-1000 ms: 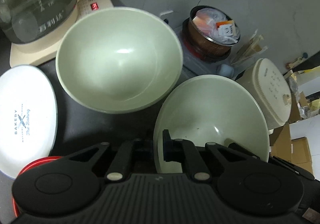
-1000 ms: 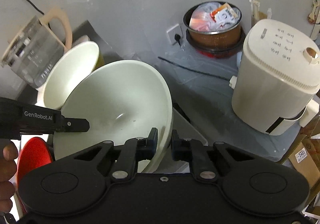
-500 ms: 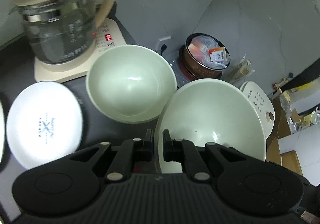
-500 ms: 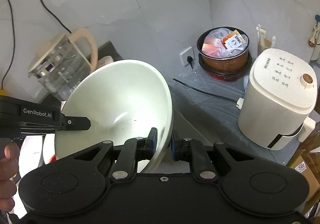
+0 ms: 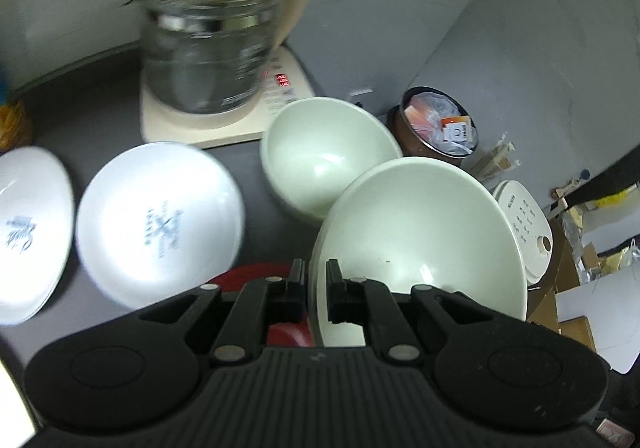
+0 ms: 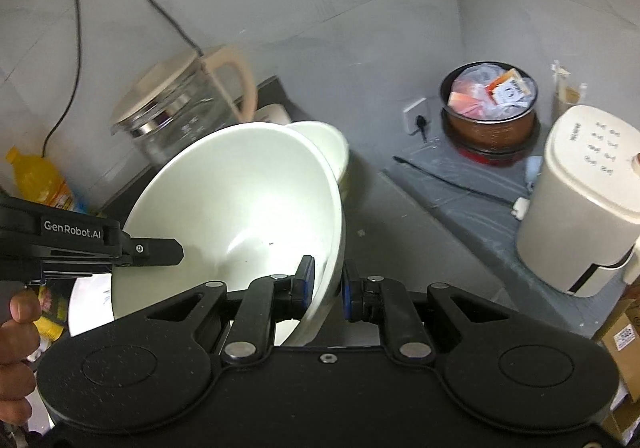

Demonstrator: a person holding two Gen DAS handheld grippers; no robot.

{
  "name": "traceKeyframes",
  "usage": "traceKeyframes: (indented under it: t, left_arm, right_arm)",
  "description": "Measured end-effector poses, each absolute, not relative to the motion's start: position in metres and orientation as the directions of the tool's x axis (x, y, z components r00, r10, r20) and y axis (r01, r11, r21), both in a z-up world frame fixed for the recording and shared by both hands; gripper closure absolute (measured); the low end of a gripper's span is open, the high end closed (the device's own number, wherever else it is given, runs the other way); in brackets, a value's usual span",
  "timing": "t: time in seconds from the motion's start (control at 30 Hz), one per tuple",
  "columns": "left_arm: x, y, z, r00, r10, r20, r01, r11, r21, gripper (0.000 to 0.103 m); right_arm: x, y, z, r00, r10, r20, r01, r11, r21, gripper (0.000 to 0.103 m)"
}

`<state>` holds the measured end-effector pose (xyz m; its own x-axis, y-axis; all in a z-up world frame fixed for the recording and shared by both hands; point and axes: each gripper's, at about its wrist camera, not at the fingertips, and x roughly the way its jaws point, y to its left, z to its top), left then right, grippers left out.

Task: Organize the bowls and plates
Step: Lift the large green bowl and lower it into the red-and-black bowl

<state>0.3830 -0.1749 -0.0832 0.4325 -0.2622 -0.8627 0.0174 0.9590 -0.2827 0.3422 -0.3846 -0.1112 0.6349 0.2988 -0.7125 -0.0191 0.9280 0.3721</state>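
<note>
You are carrying the large bowl [image 5: 420, 236] tilted at centre frame, both the left gripper [image 5: 318, 280] and right gripper [image 6: 324, 280] pinching opposite rim edges. Keep it level as you are lowering toward the smaller bowl [image 5: 326, 152] (probably the nesting target). The kettle [image 5: 208, 48] is crowding upper left; lower right is freer.

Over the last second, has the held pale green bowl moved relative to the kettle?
Yes. The held bowl, gripped by both grippers, has risen and pulled back from the kettle, which now shows whole above its rim.
</note>
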Motion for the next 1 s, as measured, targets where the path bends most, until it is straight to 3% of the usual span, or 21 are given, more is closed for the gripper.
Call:
traceKeyframes:
  t: [1.0]
  left_arm:
    - [0.349, -0.104, -0.131, 0.319, -0.252, -0.914, -0.012, 0.963, -0.269, 0.093]
  right_arm:
    - [0.308, -0.31, -0.133, 0.511, 0.299, -0.806, -0.036, 0.944, 0.327, 0.086]
